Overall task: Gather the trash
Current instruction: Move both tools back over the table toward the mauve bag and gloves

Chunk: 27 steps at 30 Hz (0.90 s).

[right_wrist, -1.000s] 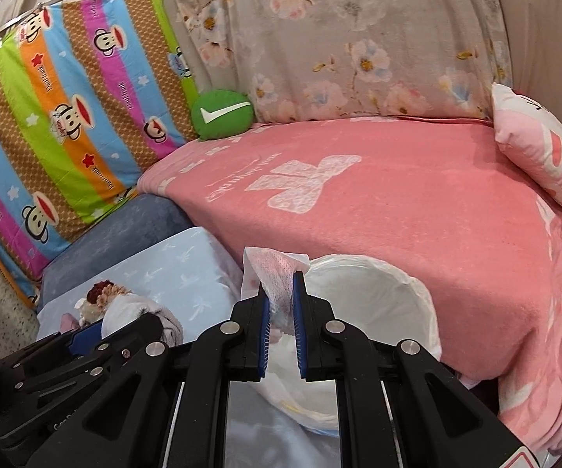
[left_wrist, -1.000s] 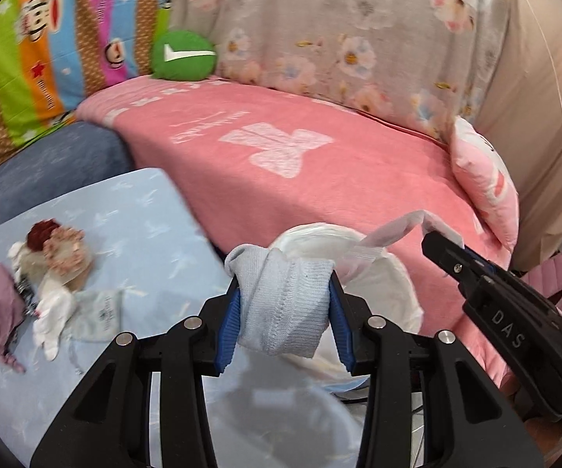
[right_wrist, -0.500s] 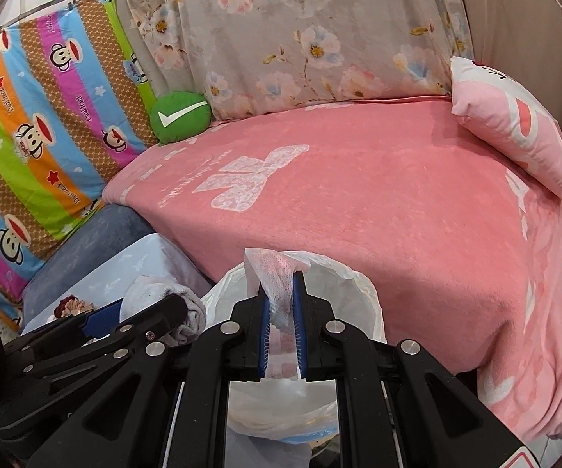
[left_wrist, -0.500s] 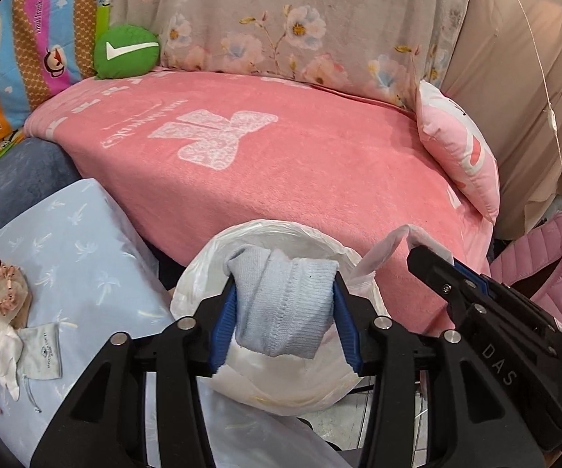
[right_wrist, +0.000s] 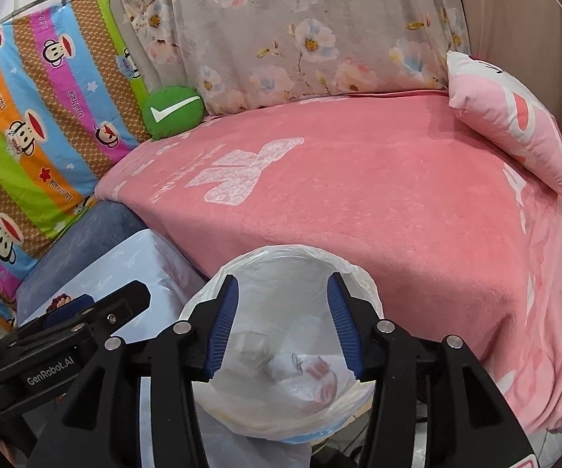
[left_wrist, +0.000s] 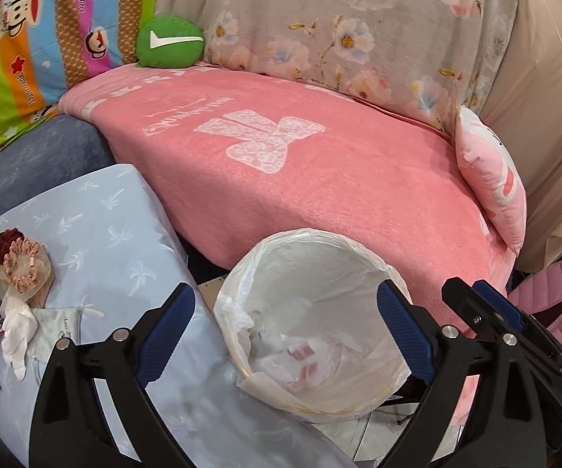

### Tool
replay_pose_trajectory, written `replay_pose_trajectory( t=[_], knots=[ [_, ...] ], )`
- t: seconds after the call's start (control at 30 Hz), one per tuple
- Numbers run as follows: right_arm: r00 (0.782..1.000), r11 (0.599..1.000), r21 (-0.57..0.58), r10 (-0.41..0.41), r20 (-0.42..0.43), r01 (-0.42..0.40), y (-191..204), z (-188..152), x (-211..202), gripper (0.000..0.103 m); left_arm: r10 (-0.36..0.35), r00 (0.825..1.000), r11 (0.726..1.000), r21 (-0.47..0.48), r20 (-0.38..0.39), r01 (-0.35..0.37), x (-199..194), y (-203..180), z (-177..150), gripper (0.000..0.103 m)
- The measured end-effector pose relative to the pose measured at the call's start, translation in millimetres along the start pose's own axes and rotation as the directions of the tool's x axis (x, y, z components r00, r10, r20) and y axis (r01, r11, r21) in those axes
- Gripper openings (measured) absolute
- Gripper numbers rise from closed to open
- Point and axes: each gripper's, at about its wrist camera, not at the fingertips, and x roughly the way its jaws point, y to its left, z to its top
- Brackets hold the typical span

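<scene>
Now both grippers, left (left_wrist: 285, 331) and right (right_wrist: 283, 323), have just opened their fingers, nothing between them, over the bin (left_wrist: 312, 405). Trash sits inside. Risk: remaining pile (left_wrist: 11, 284) on the surface gets missed, or fingers snag the liner and tip the bin.

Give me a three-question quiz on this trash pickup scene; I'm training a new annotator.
1. True or false: the left gripper holds a cloth.
2. Where does the bin stand? A) on the pink bed B) beside the pink bed C) on the blue table
3. What shape marks the green cushion?

Key
1. False: both it and the right gripper have just been opening, with nothing between the jaws.
2. B
3. A white tick
</scene>
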Motion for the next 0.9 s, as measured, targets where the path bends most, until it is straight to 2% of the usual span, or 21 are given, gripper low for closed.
replay_pose_trajectory(
  t=[0.1,0.17,0.43,0.53,0.73,0.9],
  knots=[
    [1.000,1.000,-0.014,0.007,-0.005,-0.007,8.6,-6.0,-3.8,0.050,0.019,1.000,1.000,-0.015,0.009,-0.018,-5.0,5.7,-2.0,0.090],
    [1.000,1.000,-0.020,0.014,-0.007,-0.014,12.4,-8.7,-5.6,0.055,0.028,1.000,0.999,-0.033,0.009,-0.027,-8.7,12.6,-4.2,0.090],
    [0.999,0.997,-0.062,0.042,-0.027,-0.043,38.8,-19.4,-11.2,0.057,0.088,0.996,0.992,-0.087,0.022,-0.086,-28.6,41.5,-14.2,0.090],
    [0.998,0.995,-0.078,0.054,-0.027,-0.056,51.2,-23.1,-14.4,0.062,0.113,0.993,0.988,-0.110,0.031,-0.109,-37.6,53.6,-18.5,0.090],
    [0.996,0.987,-0.132,0.086,-0.037,-0.090,83.6,-30.8,-18.8,0.064,0.170,0.984,0.975,-0.152,0.047,-0.161,-57.0,82.9,-28.7,0.090],
    [0.992,0.979,-0.167,0.110,-0.054,-0.118,110.7,-40.0,-20.3,0.065,0.239,0.970,0.959,-0.165,0.047,-0.228,-70.0,108.2,-37.5,0.091]
  ],
)
